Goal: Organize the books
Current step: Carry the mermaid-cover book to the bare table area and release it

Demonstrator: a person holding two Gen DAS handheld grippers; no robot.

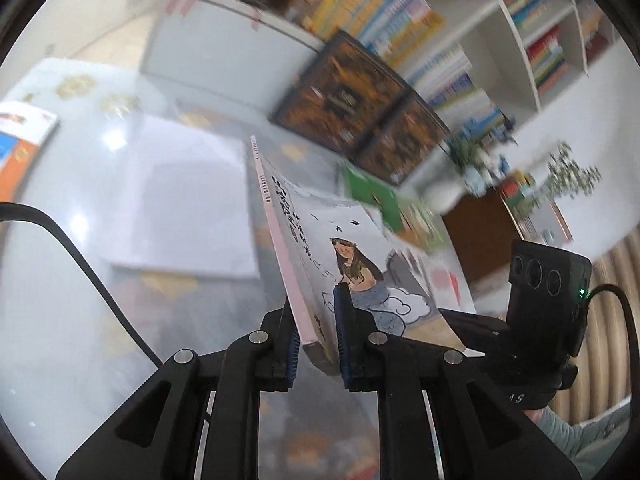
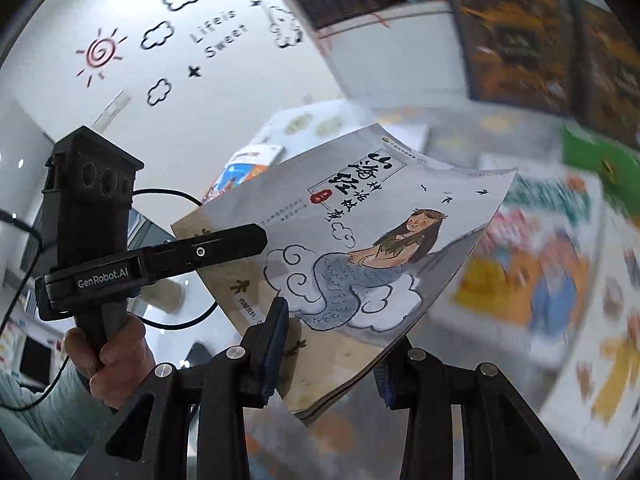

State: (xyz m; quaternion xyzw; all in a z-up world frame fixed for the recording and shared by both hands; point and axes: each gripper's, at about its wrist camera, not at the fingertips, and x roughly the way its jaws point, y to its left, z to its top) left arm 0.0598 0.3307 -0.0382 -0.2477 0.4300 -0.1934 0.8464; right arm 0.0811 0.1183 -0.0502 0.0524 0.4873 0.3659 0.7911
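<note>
A thin grey book with a mermaid drawing (image 1: 352,264) is held in the air above the table. My left gripper (image 1: 318,344) is shut on its lower spine corner, the pink spine edge pointing up and away. The same book fills the middle of the right wrist view (image 2: 360,248). My right gripper (image 2: 332,356) is open, its jaws standing wide on either side of the book's lower edge without pressing it. The left gripper (image 2: 224,248) shows there clamped on the book's left edge.
A glossy table (image 1: 60,280) carries a white sheet (image 1: 180,208), an orange and blue book (image 1: 16,148), a green book (image 1: 372,192) and colourful picture books (image 2: 540,280). Two dark brown books (image 1: 360,112) lean by a white bookshelf (image 1: 512,40) full of books.
</note>
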